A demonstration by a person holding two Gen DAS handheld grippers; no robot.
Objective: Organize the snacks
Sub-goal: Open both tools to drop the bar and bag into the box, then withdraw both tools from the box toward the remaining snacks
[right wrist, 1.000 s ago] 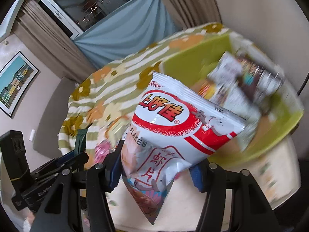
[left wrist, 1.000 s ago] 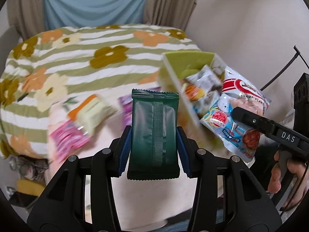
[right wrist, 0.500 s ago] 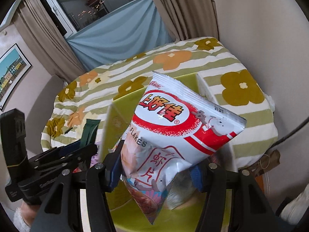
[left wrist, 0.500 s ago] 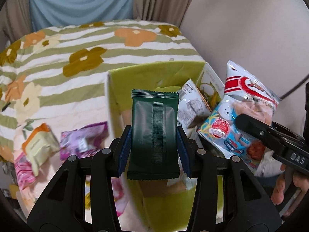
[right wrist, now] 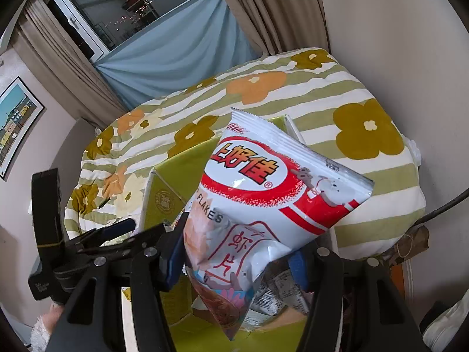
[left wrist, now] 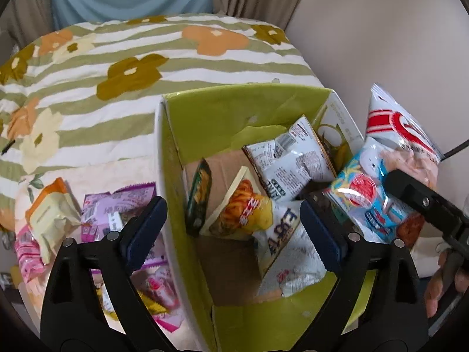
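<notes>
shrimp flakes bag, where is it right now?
The shrimp flakes bag is clamped in the right gripper, hanging over the green box; in the left wrist view it shows at far right.

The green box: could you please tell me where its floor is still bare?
Bare cardboard floor shows at the near end, between the left wall and the white packet. The right side is crowded with piled packets.

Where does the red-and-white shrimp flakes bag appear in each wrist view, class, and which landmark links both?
Left wrist view: shrimp flakes bag at the right edge, beside the box.
Right wrist view: the bag fills the centre, clamped in the right gripper.
Shared landmark: the green cardboard box.
</notes>
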